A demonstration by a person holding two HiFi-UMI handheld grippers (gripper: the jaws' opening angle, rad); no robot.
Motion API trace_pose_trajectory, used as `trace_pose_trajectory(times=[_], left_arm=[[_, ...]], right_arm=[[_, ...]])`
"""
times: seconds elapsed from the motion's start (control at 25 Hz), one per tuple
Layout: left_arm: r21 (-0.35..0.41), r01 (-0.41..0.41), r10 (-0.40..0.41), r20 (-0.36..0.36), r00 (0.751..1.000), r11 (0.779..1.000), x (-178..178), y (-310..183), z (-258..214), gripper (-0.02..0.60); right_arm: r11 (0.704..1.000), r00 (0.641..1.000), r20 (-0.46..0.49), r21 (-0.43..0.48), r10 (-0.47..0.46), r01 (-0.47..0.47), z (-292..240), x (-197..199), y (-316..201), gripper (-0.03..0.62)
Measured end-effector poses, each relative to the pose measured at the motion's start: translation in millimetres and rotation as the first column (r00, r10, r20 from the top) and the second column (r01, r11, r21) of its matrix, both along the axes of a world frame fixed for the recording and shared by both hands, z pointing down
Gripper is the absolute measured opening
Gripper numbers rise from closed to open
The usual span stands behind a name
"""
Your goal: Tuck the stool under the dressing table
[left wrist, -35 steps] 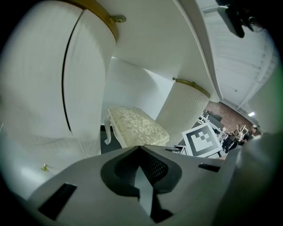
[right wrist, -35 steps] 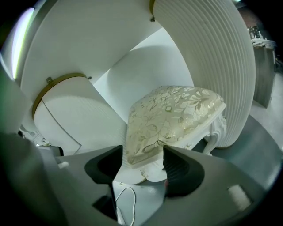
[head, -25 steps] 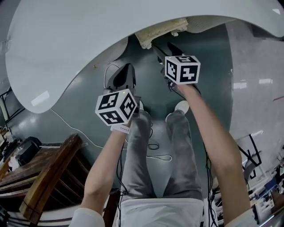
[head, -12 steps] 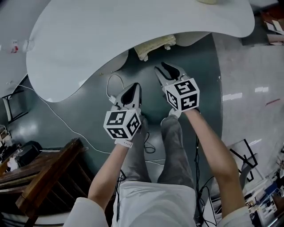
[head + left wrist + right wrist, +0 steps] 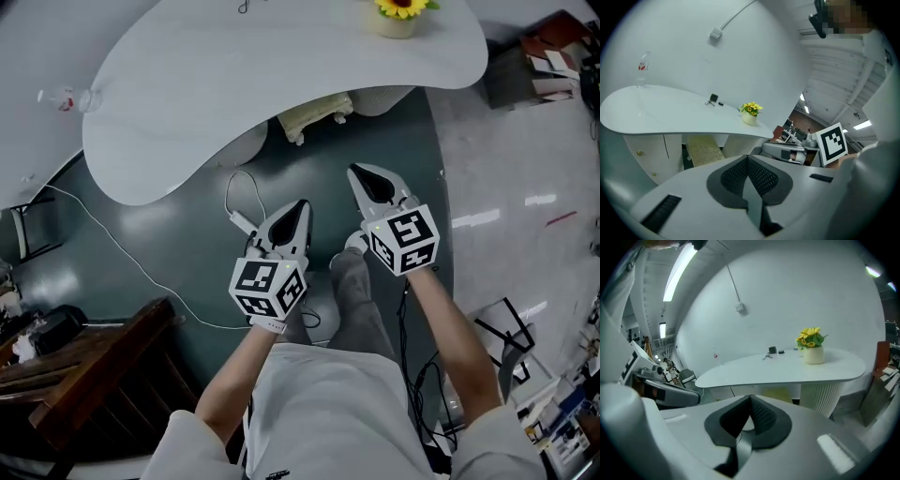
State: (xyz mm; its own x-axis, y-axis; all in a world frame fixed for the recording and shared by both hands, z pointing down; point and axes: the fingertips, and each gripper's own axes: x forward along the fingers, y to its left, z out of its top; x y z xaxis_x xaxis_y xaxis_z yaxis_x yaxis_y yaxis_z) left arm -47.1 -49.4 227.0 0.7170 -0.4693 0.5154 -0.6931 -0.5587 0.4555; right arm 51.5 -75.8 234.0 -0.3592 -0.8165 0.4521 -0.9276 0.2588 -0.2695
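Both empty: left tongs [image 5: 300,208] shut, right tongs [image 5: 364,176] just closed, well short of the stool [image 5: 317,112].

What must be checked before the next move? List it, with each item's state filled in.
1. Stool tucked beneath the dressing table: ok, it sits under the tabletop's edge.
2. Left gripper free: ok, jaws shut, nothing between them.
3. Right gripper free: ok, jaws have just been closing, nothing between them.
4. Flower pot upright on the table: ok.
5. Walking path free of snags: not ok, a white cable lies on the floor.
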Motion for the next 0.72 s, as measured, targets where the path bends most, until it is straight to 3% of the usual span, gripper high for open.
trace_pose_trajectory(times=[0.44,0.72], left_arm=[[0.117,-0.047,0.049,-0.010,0.999,0.992,-11.7,23.6,-104.5,0.009],[0.213,-0.001,0.027,-0.115,0.993,0.977,-7.5,30.6,-187.5,0.009]], right_arm=[[0.993,0.998,-0.051,0.109,-0.029,0.035,-127.4,22.3,72.1,0.011],[0.985,0.994,-0.106,0.169,-0.004,0.022,-188.5,43.5,103.0,0.011]])
